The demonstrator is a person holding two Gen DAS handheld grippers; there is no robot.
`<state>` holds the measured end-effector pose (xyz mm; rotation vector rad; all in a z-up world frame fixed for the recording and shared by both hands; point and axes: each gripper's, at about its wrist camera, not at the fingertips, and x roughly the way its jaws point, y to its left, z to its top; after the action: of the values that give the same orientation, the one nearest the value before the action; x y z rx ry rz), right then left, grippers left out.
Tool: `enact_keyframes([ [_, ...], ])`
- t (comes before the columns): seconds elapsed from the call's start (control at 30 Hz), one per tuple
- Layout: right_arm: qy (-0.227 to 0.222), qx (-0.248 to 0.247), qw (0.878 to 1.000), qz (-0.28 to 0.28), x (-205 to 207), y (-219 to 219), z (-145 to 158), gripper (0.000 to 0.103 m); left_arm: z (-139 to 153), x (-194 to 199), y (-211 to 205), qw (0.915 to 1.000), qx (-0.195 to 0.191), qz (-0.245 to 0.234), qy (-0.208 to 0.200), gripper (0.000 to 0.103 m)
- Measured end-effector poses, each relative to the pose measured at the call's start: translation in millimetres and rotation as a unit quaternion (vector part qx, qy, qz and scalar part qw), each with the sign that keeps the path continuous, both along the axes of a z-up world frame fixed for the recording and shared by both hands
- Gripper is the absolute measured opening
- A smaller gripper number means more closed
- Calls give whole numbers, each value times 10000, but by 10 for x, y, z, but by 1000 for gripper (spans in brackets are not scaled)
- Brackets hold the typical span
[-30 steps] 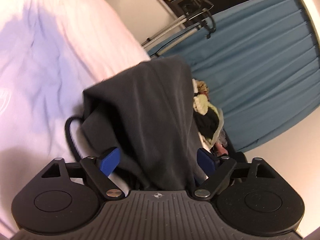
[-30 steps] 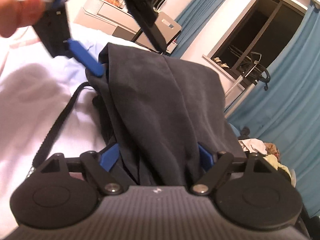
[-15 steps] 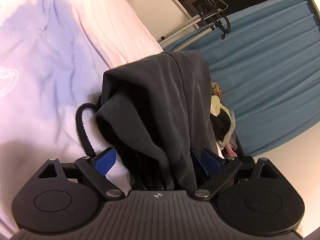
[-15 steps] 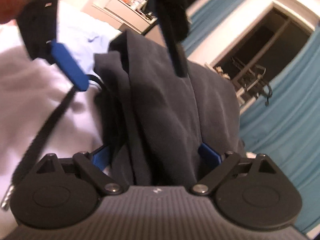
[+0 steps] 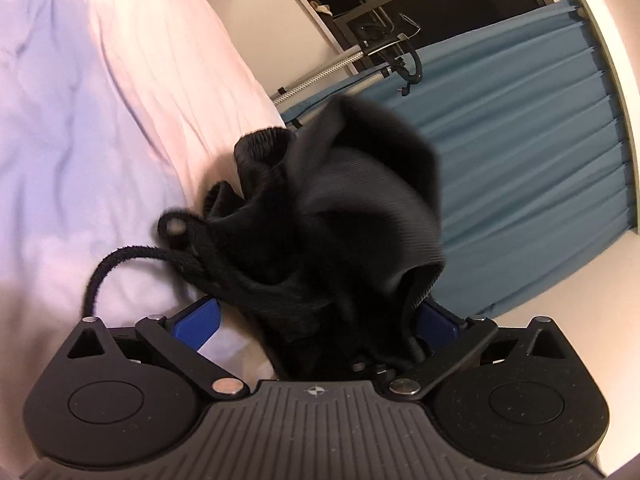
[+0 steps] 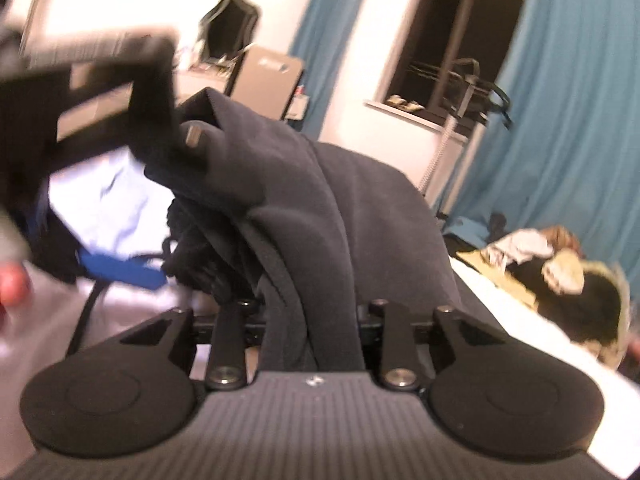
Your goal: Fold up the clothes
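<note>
A dark grey garment (image 5: 352, 208) with a black drawstring (image 5: 120, 264) lies bunched on the pale bed sheet (image 5: 100, 120). My left gripper (image 5: 316, 316) has its jaws wide and still opening. Its blue pads (image 5: 196, 320) stand clear on either side of the cloth heaped between them. In the right wrist view the same garment (image 6: 340, 208) drapes over my right gripper (image 6: 312, 312). Those jaws are closing, drawn in tight on a thick fold of it, and the cloth hides the pads. A blurred blue finger (image 6: 120, 272) of the left gripper shows at the far left.
Blue curtains (image 5: 540, 140) hang behind the bed, with a dark window and a metal rack (image 5: 384, 40) beside them. A pile of mixed clothes (image 6: 560, 272) lies at the bed's right side. A person's fingertip (image 6: 12, 284) shows at the left edge.
The right jaws have drawn in on the garment and that gripper has risen and rolled. The left jaws have spread wider, and the cloth between them has slumped into a bunch.
</note>
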<state>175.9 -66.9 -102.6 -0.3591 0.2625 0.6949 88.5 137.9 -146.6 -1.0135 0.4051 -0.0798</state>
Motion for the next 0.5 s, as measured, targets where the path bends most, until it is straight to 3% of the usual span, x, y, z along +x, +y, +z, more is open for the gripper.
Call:
enact_keyframes([
  [0.07,195,314,9993,-103,64,-95,74,29,-10,32,-49,9997,-48,-155,-175,103],
  [0.17,491,818,9951,-277,142,-207,168,28,22,112,-152,9982,210,-366,-417,103],
  [0.23,642,1009,9923,-335,166,-228,164,28,12,187,-161,9980,360,-243,-458,103],
  [0.5,983,1110,9886,-243,143,-196,64,34,-42,367,-36,9961,133,-210,-849,103],
])
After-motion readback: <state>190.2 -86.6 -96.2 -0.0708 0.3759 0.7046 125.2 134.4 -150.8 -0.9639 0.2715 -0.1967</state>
